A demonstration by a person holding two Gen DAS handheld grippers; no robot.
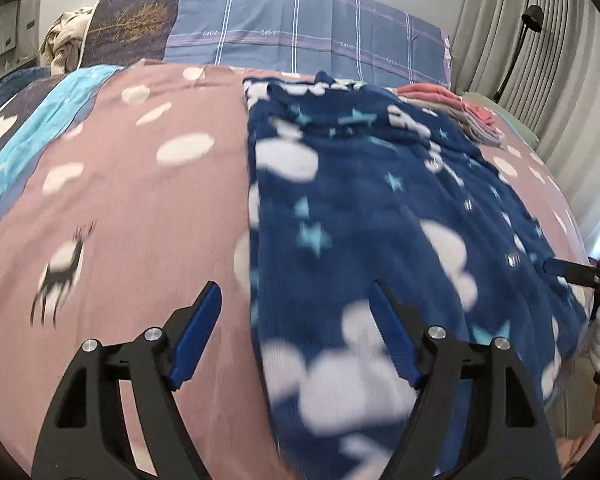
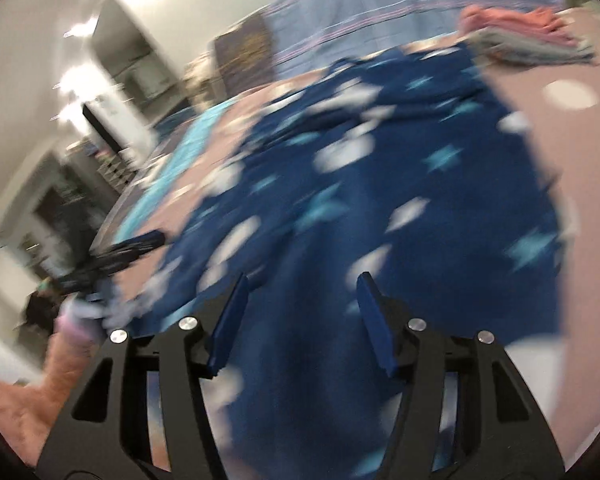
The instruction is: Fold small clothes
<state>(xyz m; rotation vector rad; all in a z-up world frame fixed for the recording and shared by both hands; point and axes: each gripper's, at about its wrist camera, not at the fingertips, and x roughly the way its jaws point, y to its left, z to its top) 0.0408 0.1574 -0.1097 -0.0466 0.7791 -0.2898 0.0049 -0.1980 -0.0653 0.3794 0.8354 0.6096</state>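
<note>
Garment: the navy fleece piece with white clouds and pale stars (image 1: 380, 208) lay flat ahead of your grippers.
Left gripper (image 1: 296, 300): you held it wide, empty.
Right gripper (image 2: 304, 292): you held it parted, empty.

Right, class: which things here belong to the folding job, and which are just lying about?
For the job: blue star garment; left gripper; right gripper; stack of folded clothes.
Lying about: plaid pillow; tree-print pillow; lamp.

Motion blur smears the navy star-print garment (image 2: 380, 200) and the room's left side in the right wrist view.
</note>
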